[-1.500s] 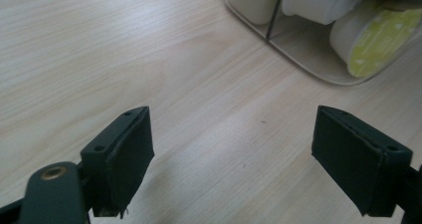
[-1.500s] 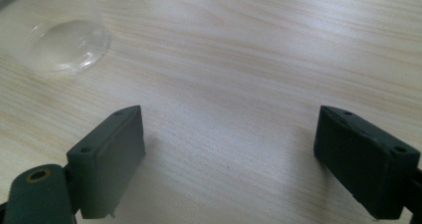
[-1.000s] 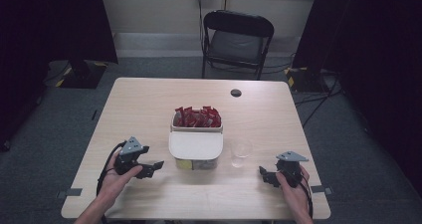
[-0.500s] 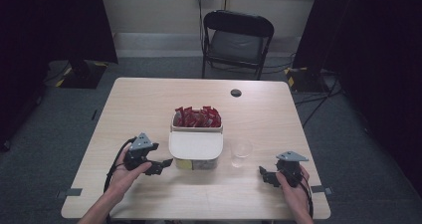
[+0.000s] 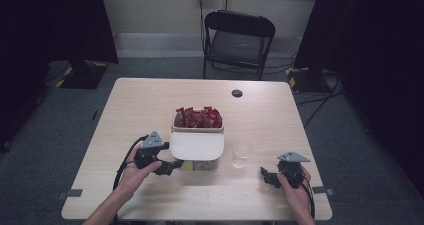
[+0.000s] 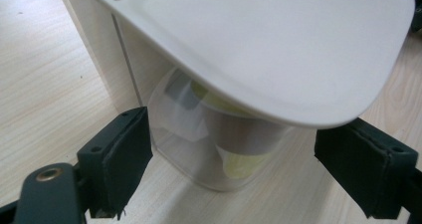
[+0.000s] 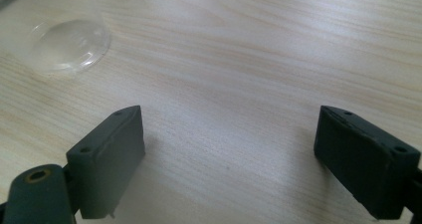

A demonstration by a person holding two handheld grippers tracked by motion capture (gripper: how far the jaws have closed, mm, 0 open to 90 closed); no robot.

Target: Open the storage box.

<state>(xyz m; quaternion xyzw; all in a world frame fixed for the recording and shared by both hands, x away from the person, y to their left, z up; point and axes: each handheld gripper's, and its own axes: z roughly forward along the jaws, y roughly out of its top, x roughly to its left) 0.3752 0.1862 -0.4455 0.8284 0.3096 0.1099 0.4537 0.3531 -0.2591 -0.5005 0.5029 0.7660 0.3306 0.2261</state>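
Since the earlier frames the left tool (image 5: 175, 166) is being moved rightward across the desk (image 5: 125, 105), up to the front left corner of the white container (image 5: 196, 152); the right tool (image 5: 267, 177) is being kept where it was, near the desk's front right.

The container is being seen in the high view at the desk's middle, its long axis running from the person's side toward the far side. Its white lid (image 5: 196, 145) is covering the near part and is pointing its rounded edge toward the person; the far part is sitting open and is filled with red packets (image 5: 198, 118). In the left gripper view the lid (image 6: 278, 50) is overhanging a clear-walled front (image 6: 219, 149), through which something yellow and white is showing, too blurred to be told.

The left tool is being held wide open, its jaws standing either side of the container's clear front below the lid; contact with the walls cannot be told, and nothing is being gripped. The right tool is also being held wide open over bare desk (image 7: 239, 59), with nothing between the jaws.

A clear glass (image 5: 243, 153) is standing just right of the container, between it and the right tool; its base (image 7: 67, 42) is showing in the right gripper view, well ahead of the jaws. A small dark disc (image 5: 237, 93) is lying toward the desk's far edge.
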